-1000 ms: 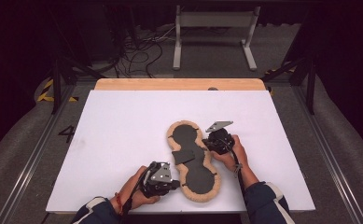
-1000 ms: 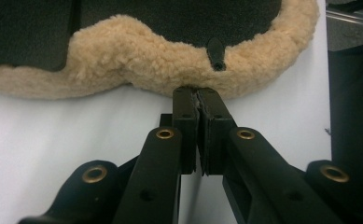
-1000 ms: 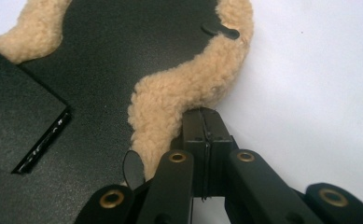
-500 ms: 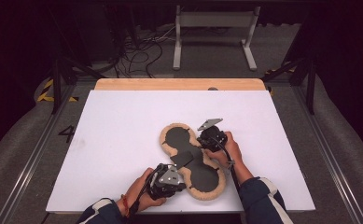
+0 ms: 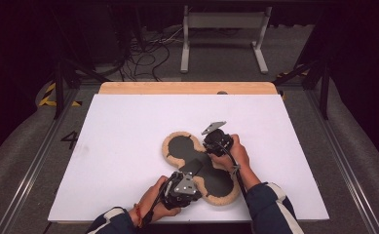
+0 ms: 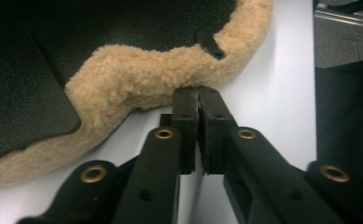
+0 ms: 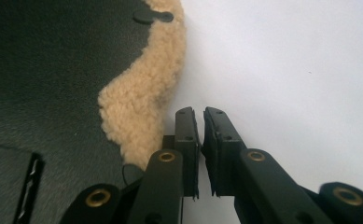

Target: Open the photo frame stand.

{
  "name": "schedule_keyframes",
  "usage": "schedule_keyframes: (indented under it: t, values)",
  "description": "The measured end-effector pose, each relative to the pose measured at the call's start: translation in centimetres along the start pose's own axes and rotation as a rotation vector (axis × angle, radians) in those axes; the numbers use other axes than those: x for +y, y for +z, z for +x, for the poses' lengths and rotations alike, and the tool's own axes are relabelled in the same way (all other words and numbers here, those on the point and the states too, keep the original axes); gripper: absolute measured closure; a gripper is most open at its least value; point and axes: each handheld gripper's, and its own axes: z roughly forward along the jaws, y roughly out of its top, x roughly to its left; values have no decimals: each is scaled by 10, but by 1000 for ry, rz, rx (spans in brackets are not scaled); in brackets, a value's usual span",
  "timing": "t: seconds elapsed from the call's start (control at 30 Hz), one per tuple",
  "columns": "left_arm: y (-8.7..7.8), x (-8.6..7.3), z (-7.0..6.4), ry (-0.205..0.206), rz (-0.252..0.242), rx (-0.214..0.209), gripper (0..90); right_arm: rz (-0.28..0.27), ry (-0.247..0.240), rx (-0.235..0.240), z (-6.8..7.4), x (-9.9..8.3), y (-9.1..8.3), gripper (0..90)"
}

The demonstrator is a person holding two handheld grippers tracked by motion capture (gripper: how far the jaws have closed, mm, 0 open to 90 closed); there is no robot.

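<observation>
On the floor to the left of the counter [image 5: 128,146], a painted "4" [image 5: 71,140] reads beside the metal rail, with a patch of yellow and black hazard tape [image 5: 50,95] farther back; no other writing or brand can be made out. The counter is a white sheet laid over a pale wooden board whose far edge shows as a strip. Near its front edge the left gripper [image 5: 186,181] sits in the person's left hand [image 5: 153,200], at the near side of the fleece-edged mat [image 5: 177,146], a dark, lobed piece with a tan, woolly border that lies flat toward the front middle of the counter, running from back left to front right. In the left gripper view the jaws are pressed nearly together with only a slit between them, their tips meeting the tan fleece border [image 6: 137,88] at its edge; whether they pinch any fleece cannot be told. To the right, the right gripper [image 5: 216,141] lies on the mat's far right side, held by the right hand [image 5: 236,153], a striped sleeve [image 5: 270,207] behind it. In the right gripper view its jaws also stand almost closed, a thin gap between them, over bare white counter just beside the fleece border [image 7: 142,102], holding nothing. Behind the counter the room is dark, with grey floor, loose cables [image 5: 148,48] and a white metal stand [image 5: 223,34].
</observation>
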Motion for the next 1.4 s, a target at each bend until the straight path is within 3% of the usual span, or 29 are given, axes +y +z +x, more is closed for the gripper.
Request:
schedule_keyframes:
  t: [0.1,0.23,0.3,0.47,0.53,0.6,0.73,0.83,1.07,1.17,1.23,1.4]
  values:
    - [-13,-2,1,11,-35,-3,845,-58,29,0,-1,-7,-15,829]
    - [-30,-7,5,4,-66,10,832,-112,29,-3,0,-19,-34,827]
    - [-43,-13,12,-23,-89,49,827,-161,45,8,1,-32,-51,824]
    - [-67,-31,41,-105,-138,131,805,-223,65,24,6,-64,-83,822]
    - [-74,-39,55,-133,-155,160,777,-242,104,45,6,-79,-93,812]
    - [-76,-42,60,-135,-154,182,763,-245,112,42,6,-88,-98,808]
    - [-82,-54,85,-202,-150,257,712,-238,151,44,11,-122,-111,778]
    - [-83,-56,92,-232,-161,257,686,-213,140,35,17,-136,-114,761]
    - [-73,-52,109,-246,-132,319,644,-195,150,32,29,-155,-123,775]
    - [-70,-51,118,-270,-124,312,691,-199,176,28,33,-164,-130,855]
    - [-69,-50,125,-286,-114,322,744,-185,190,57,37,-171,-130,878]
    - [-71,-51,147,-333,-125,366,859,-144,169,103,53,-179,-126,886]
